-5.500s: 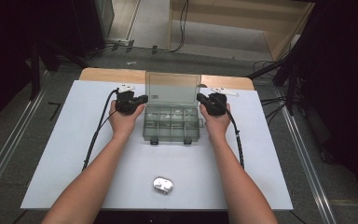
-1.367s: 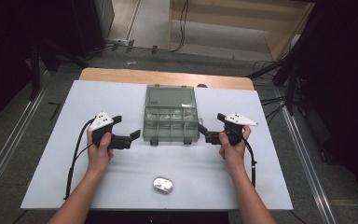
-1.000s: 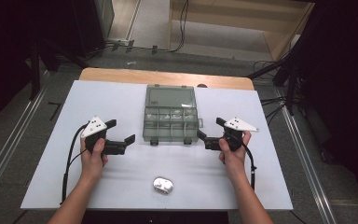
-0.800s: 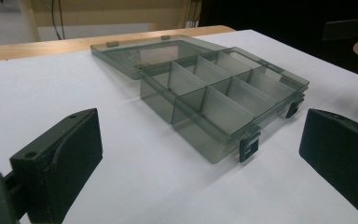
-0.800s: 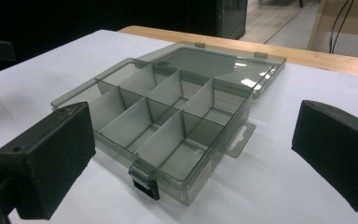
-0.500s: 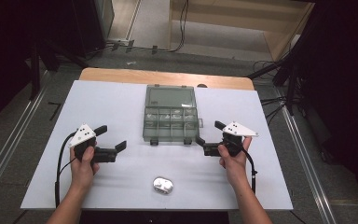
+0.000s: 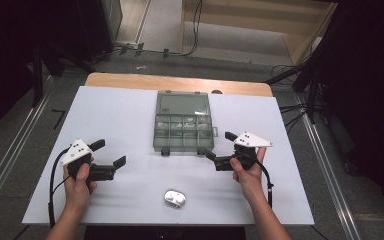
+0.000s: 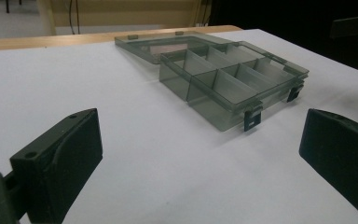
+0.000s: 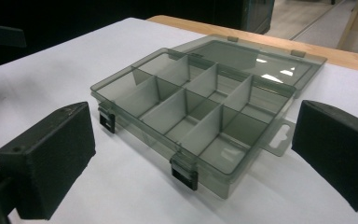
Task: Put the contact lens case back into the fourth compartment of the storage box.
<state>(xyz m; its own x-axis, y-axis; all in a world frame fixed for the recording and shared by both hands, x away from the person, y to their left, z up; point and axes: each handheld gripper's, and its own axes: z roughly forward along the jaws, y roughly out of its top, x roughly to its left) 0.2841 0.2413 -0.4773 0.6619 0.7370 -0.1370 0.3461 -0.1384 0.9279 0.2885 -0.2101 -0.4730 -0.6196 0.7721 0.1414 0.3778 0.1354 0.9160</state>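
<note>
One clear box (image 7: 184,129) at frame centre on the white table (image 7: 120,110), lid flat open, eight compartments, two latches, our left gripper (image 7: 111,154) lower left and right gripper (image 7: 219,146) right of centre, both released, holding nothing, one silver mouse (image 7: 175,198) bottom centre.

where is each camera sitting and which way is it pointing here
High view: above the person's side of the table, looking forward and down; forearms, left claw and right claw show.
Left gripper view: rides the left claw, facing the compartment box; both black jaws apart.
Right gripper view: rides the right claw, facing the box's latches; jaws apart.
Shared: both gripper views show the open box, lid laid flat behind.
</note>
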